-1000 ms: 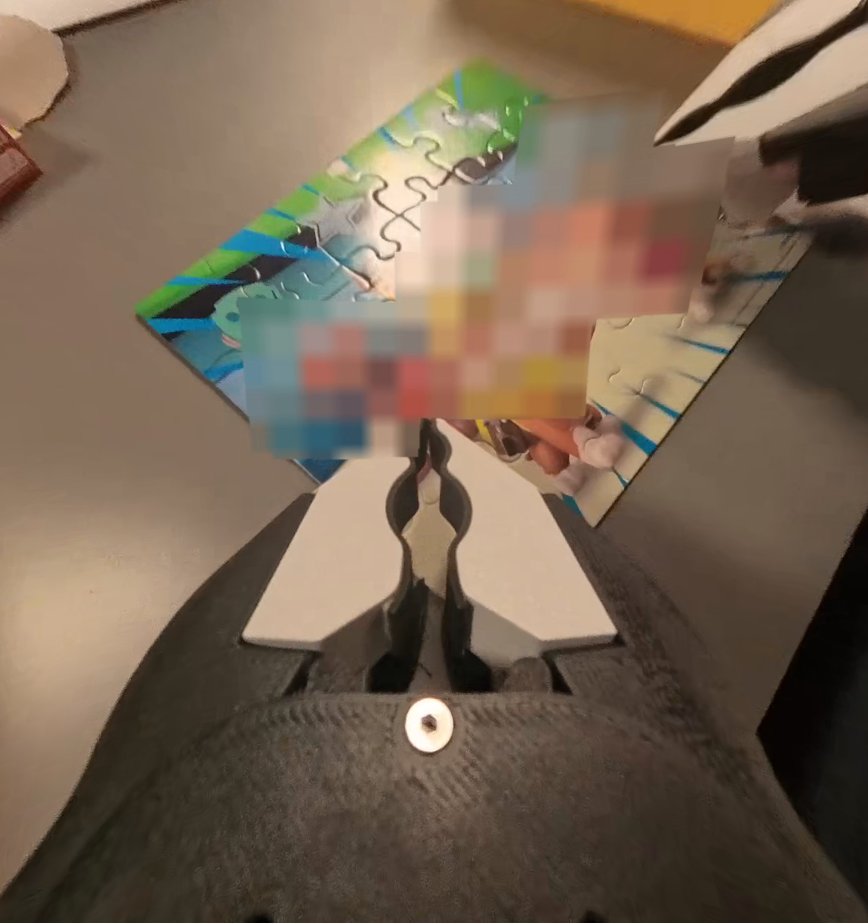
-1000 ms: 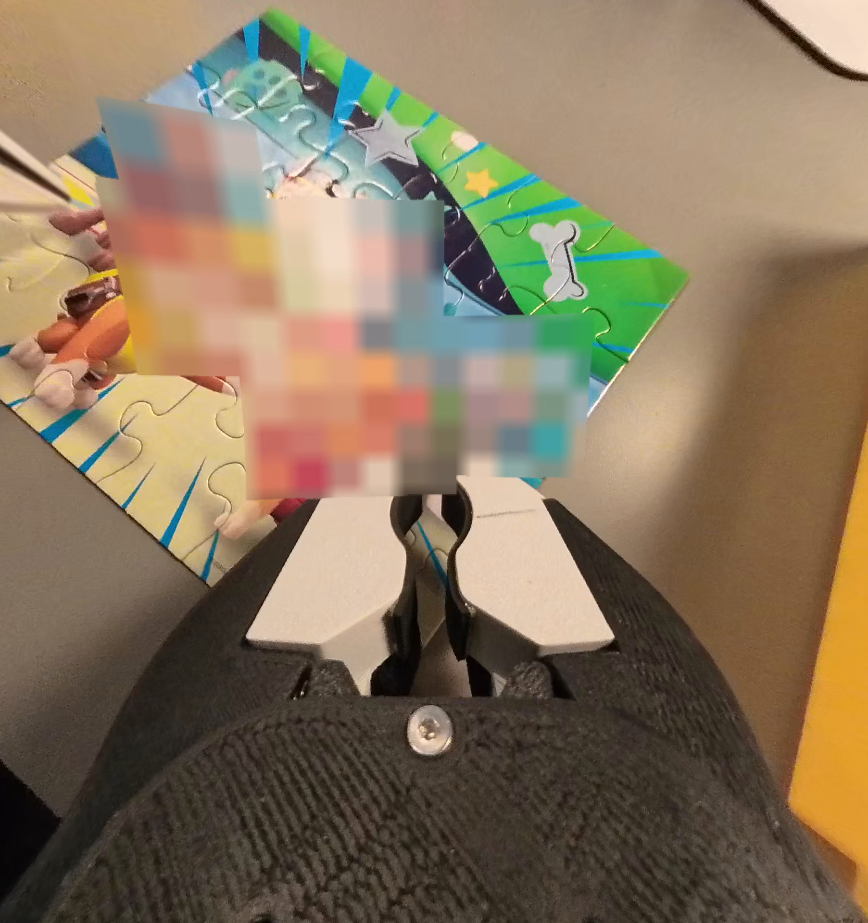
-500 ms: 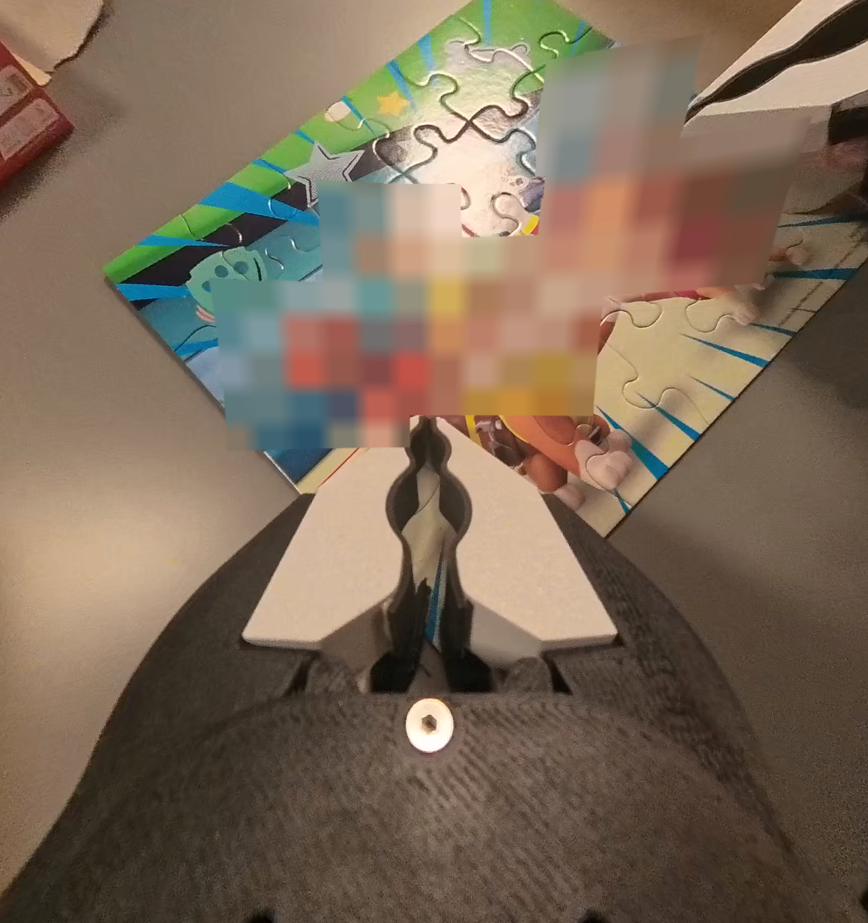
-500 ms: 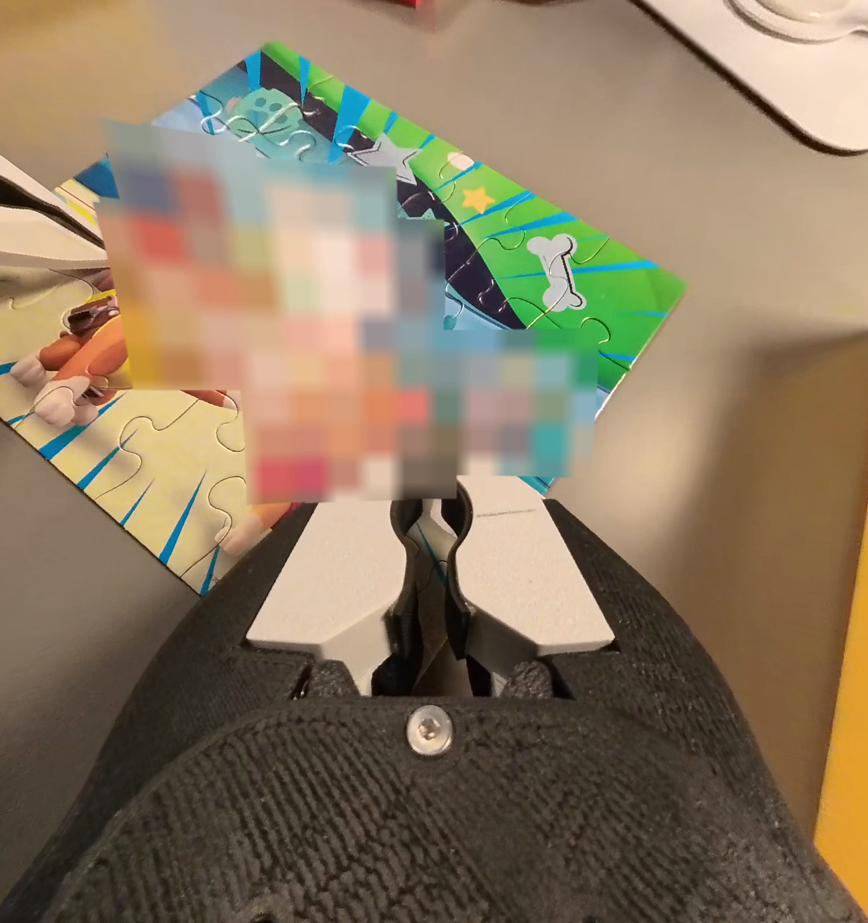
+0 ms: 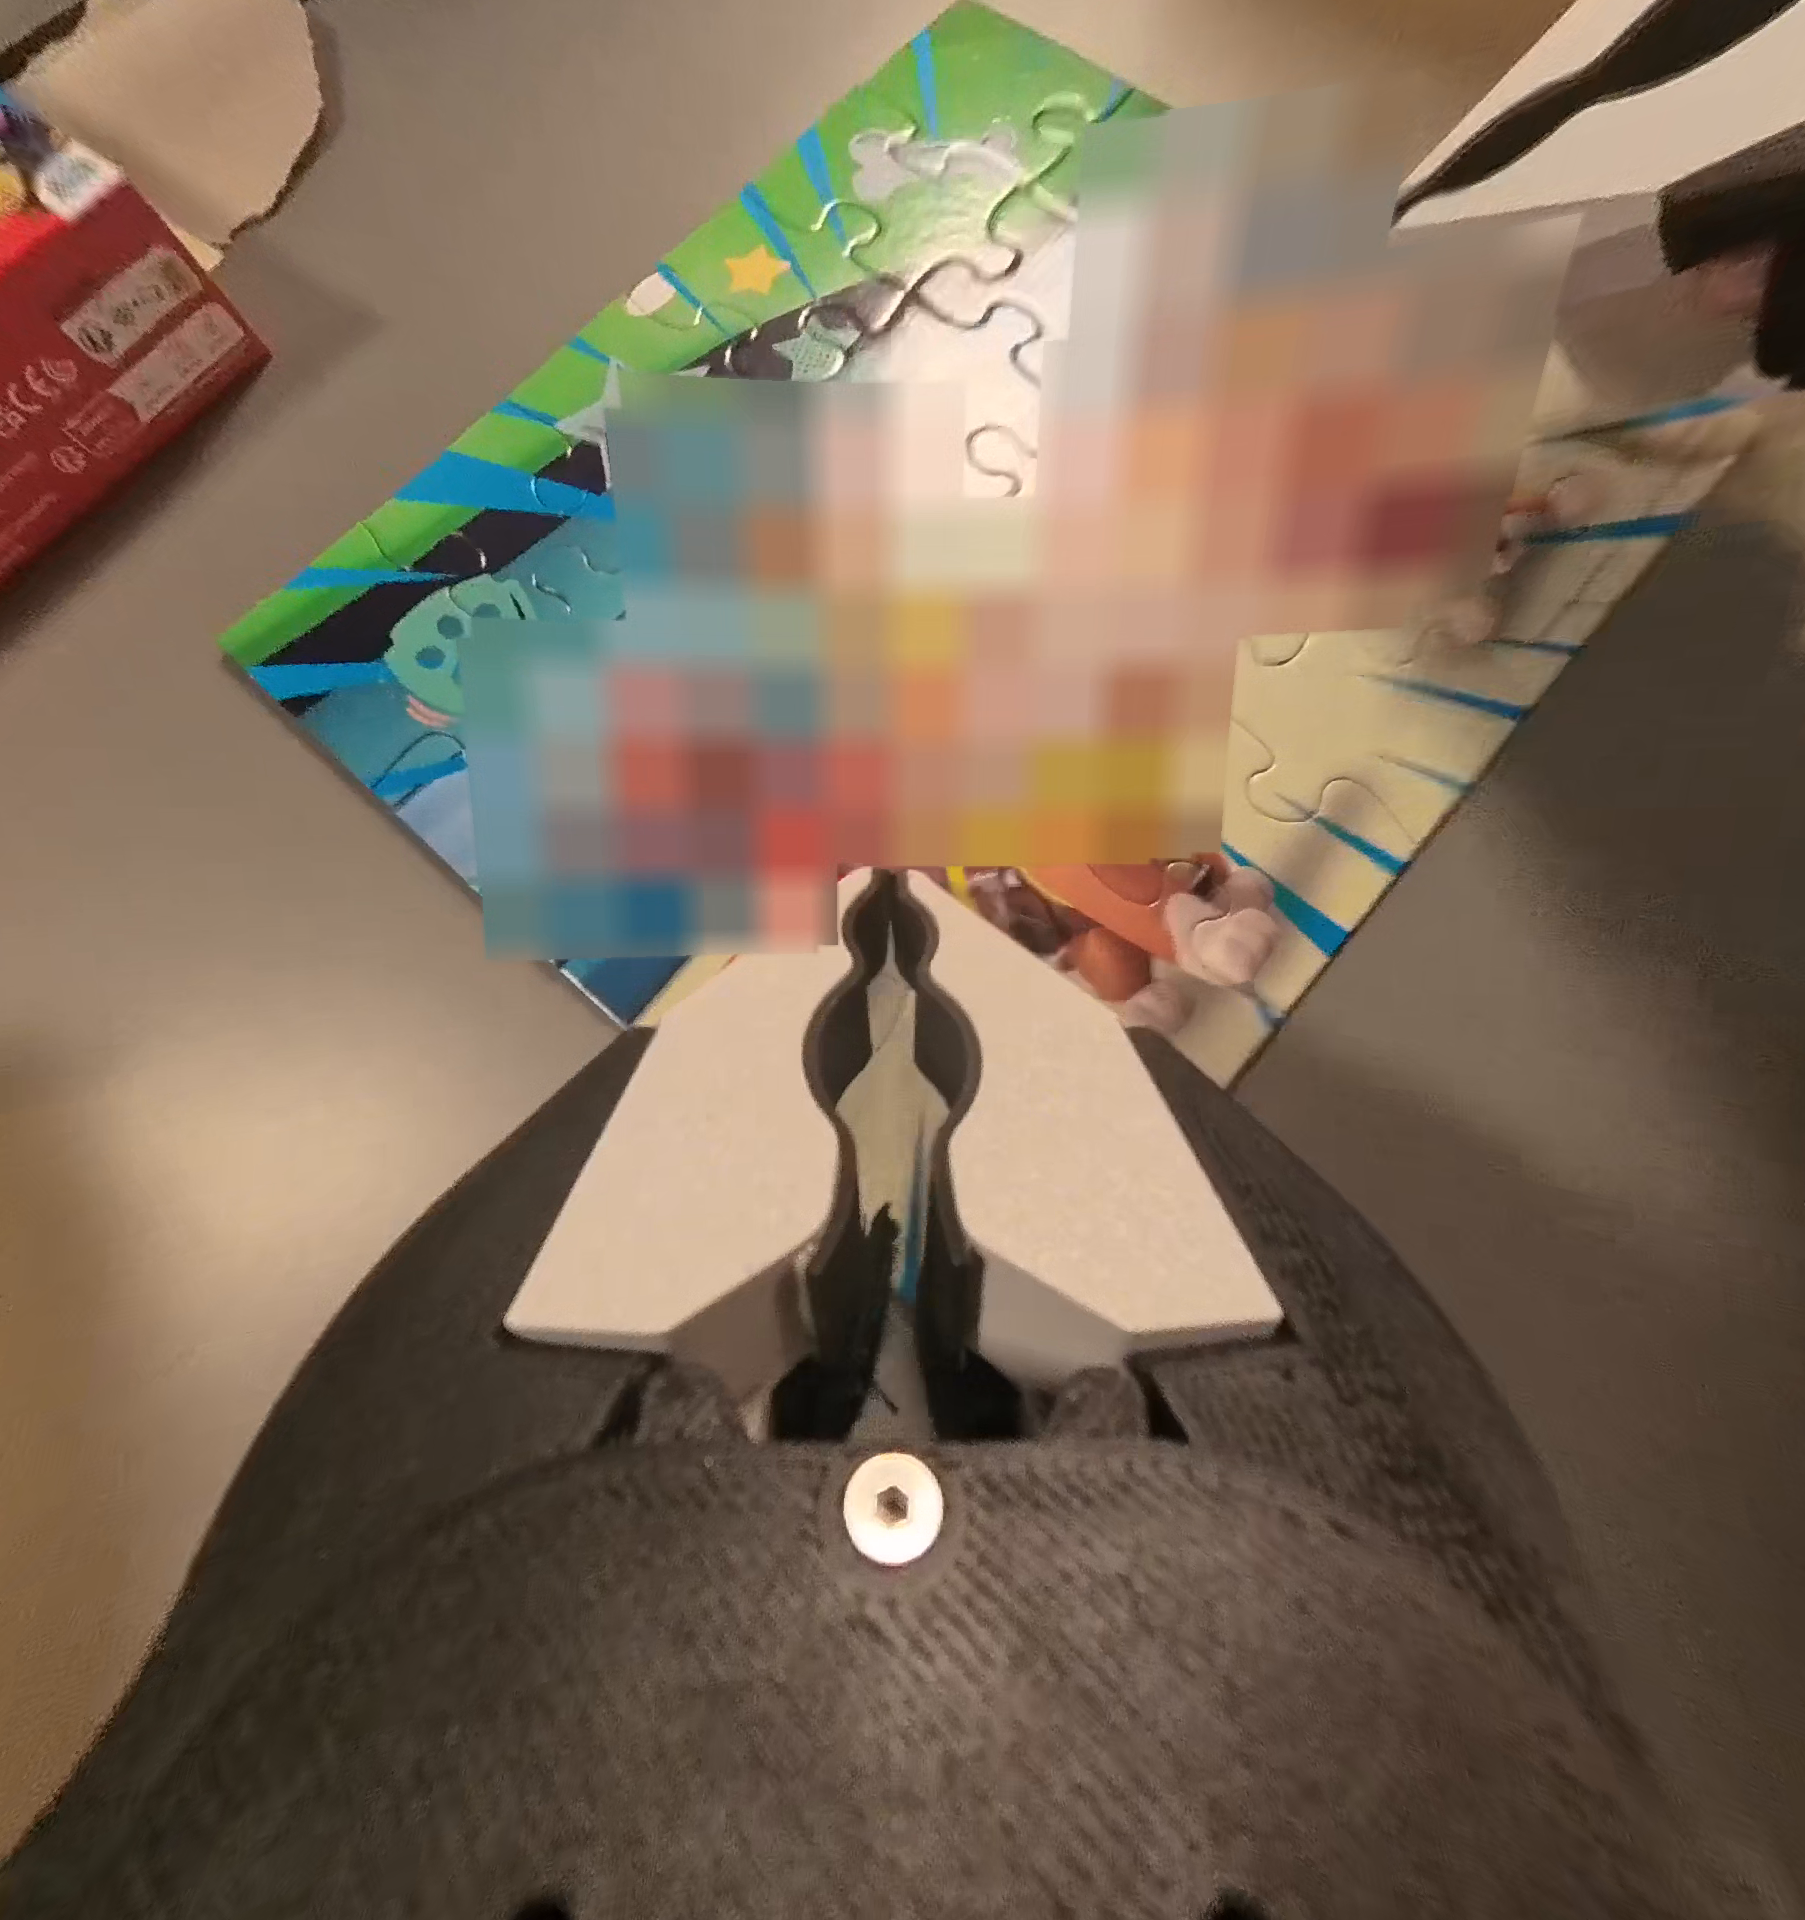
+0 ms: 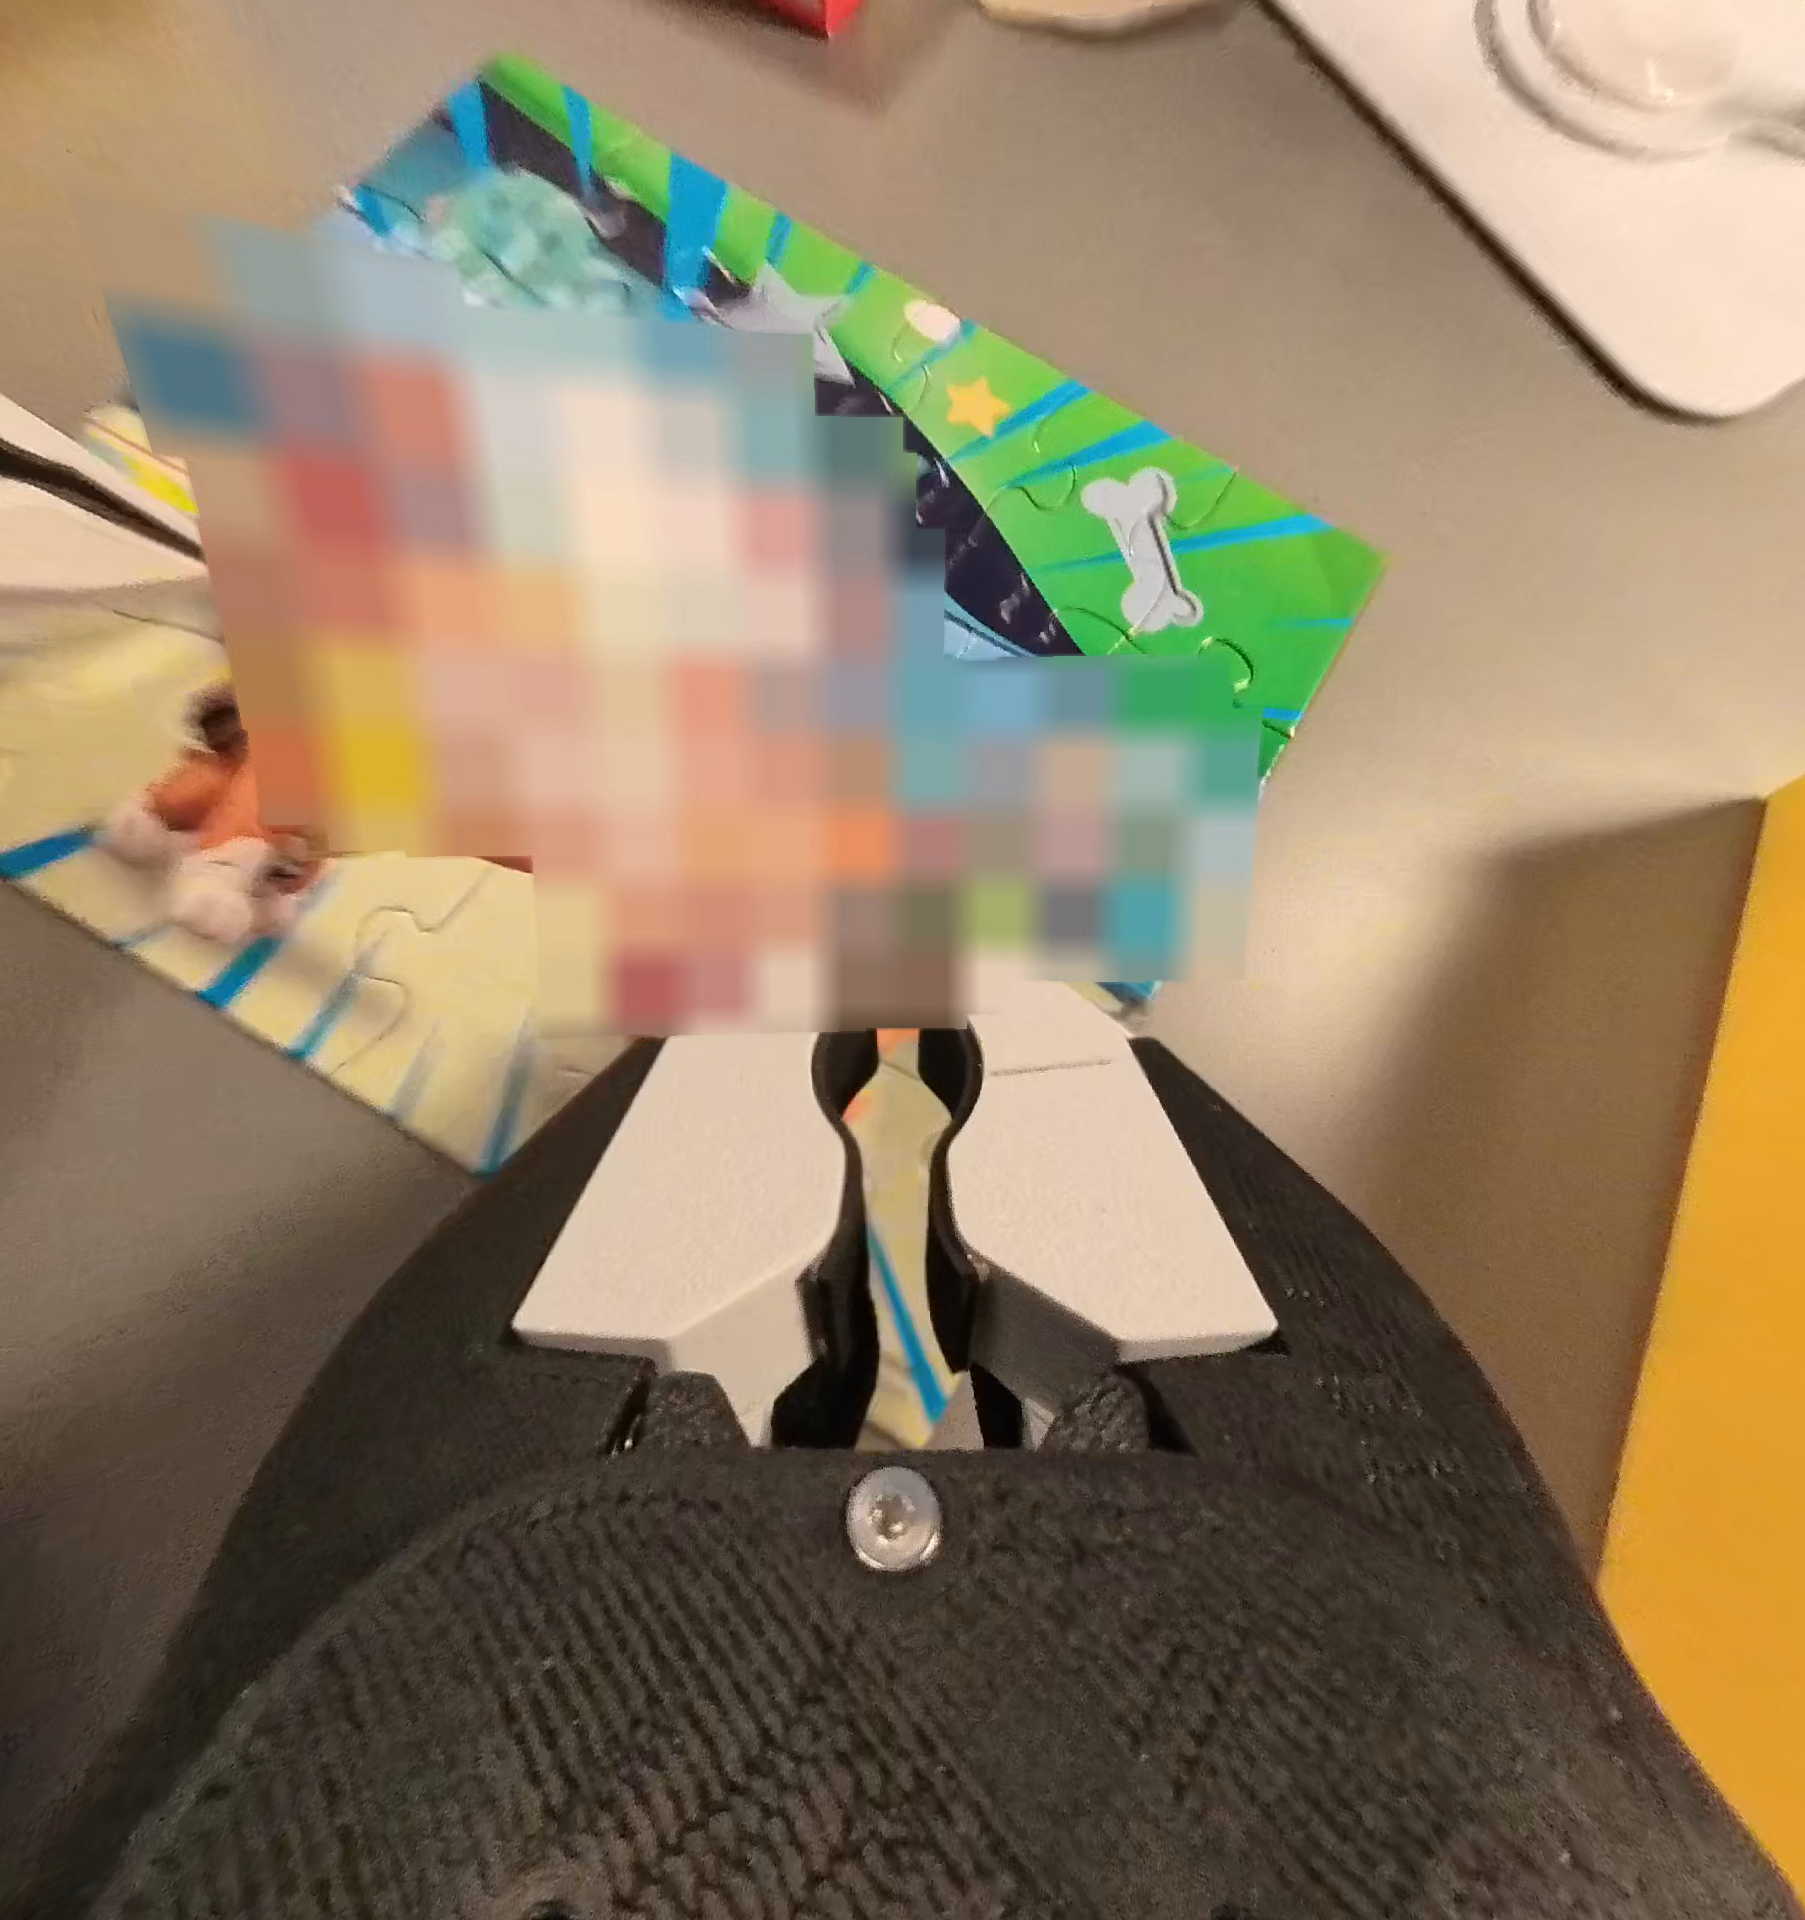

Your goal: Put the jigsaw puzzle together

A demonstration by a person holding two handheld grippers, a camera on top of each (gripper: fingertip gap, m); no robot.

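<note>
An assembled jigsaw puzzle, printed in green, blue and pale yellow, is seen lying flat on a grey counter, turned so that one corner points toward the left tongs. Much of its printed picture is covered by mosaic patches.

The left tongs are held over the near corner of the puzzle. Their pale fingers are drawn together, the tips meeting, and nothing is seen clamped between them; pale yellow print shows through the wavy slot behind the tips. The right tongs are held over the opposite long edge of the puzzle. Only a narrow slot is left between their fingers, but the tips are covered by a mosaic patch, so it cannot be told whether they meet.

A red carton lies on the counter well to the left. A white tray and a yellow surface are seen to the right, both apart from the puzzle.

The likely risk is to the joints. If the puzzle is pushed from both sides at once, or pressed unevenly, it could buckle along its seams and pieces could be popped loose. Tips dragged over the glossy face could also slip, so that the sheet is skewed across the counter.
</note>
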